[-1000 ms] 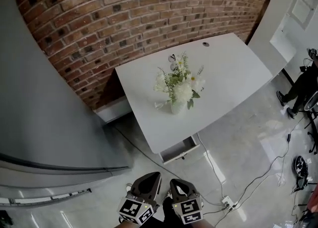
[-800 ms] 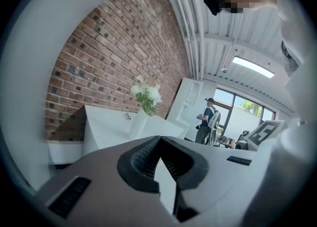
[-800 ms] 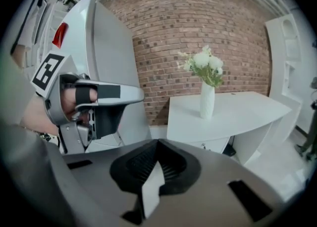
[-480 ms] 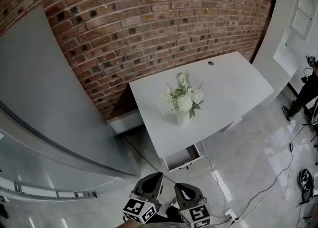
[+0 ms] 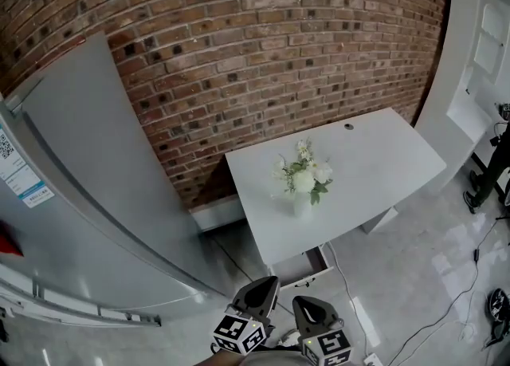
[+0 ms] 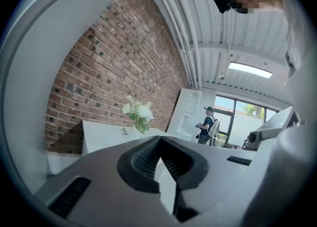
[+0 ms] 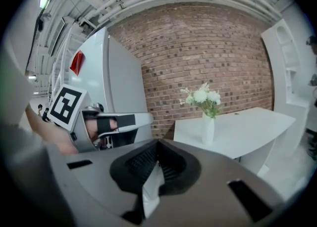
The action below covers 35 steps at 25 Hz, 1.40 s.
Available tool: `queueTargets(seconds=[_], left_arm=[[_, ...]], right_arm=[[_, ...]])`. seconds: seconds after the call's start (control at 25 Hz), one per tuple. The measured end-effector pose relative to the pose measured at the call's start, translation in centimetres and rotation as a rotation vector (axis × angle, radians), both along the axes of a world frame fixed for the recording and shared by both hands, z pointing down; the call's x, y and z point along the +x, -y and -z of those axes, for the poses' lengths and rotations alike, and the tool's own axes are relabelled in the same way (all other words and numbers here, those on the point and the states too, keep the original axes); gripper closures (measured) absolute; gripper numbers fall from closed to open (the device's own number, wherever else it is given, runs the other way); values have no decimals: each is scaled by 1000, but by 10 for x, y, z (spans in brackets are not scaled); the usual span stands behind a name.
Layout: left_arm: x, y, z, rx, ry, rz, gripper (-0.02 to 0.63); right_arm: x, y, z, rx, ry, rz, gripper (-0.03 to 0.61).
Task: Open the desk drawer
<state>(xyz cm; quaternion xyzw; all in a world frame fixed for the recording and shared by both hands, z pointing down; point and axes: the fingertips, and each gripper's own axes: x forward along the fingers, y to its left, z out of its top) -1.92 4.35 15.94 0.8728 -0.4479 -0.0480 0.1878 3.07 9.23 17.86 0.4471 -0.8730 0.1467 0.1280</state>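
The shallow white desk drawer hangs under the near edge of the white rectangular desk, by the desk's near left corner, and seems to stand slightly out already. The left hand-held gripper and the right hand-held gripper are both closed on nothing, short of the desk, with the drawer straight ahead. The right looks nearer, and the drawer front runs along the desk's edge.

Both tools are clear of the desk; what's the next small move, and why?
Probably just hold both tools back: the drawer already stands pulled out under the desk, and the left tool and right tool are shut, empty and well short of it.
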Motion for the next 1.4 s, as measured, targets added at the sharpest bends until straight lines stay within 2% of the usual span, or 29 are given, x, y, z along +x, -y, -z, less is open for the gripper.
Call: queueTargets(seconds=[0.32,0.6,0.96,1.4], left_arm=[[20,4,10,31,0,-10,607],[26,-2,-13,-22,51,7,607],[26,-4,-30,-56,97,15,607],[28,3,-33,-57,106,20,607]], right_arm=[[21,8,4,23,2,-14,563],[33,3,-11,-28,17,-23,563],[37,13,-19,-49,33,-28,563],[40,21,-20,-39,16,-25,563]])
